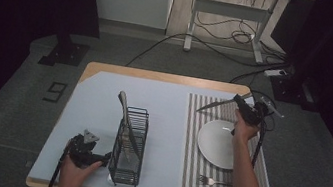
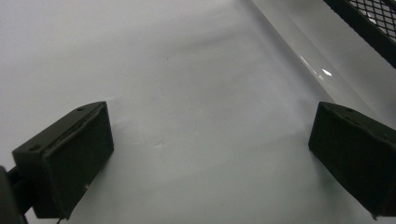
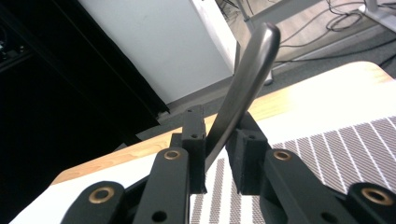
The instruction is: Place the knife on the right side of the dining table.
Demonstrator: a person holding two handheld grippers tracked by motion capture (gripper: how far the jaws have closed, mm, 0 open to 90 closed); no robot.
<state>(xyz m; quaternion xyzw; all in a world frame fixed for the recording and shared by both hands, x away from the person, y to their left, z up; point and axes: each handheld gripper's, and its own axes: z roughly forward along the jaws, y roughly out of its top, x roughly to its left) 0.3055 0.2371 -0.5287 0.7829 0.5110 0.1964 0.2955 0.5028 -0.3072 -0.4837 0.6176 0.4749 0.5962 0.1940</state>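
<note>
A table knife (image 3: 247, 79) sits between the jaws of the right gripper (image 3: 223, 154), its metal rising up and away from them in the right gripper view. The jaws stand narrow around it; one pad touches the knife, while a slim gap shows on the other side, so the grip looks loose. In the high view this right gripper (image 1: 249, 109) hangs above the far edge of a striped placemat (image 1: 191, 178), with the knife (image 1: 216, 105) reaching out from it towards the middle of the table. Just on the person's side of the gripper lies a white plate (image 1: 214, 144), and nearer still, a fork (image 1: 211, 181) rests on the mat.

Well apart, the left gripper (image 1: 94, 155) rests low by the near table edge, jaws spread wide with nothing between them. Just beside it stands a black wire rack (image 1: 130, 141) holding another knife (image 1: 126, 117) that leans upward.
</note>
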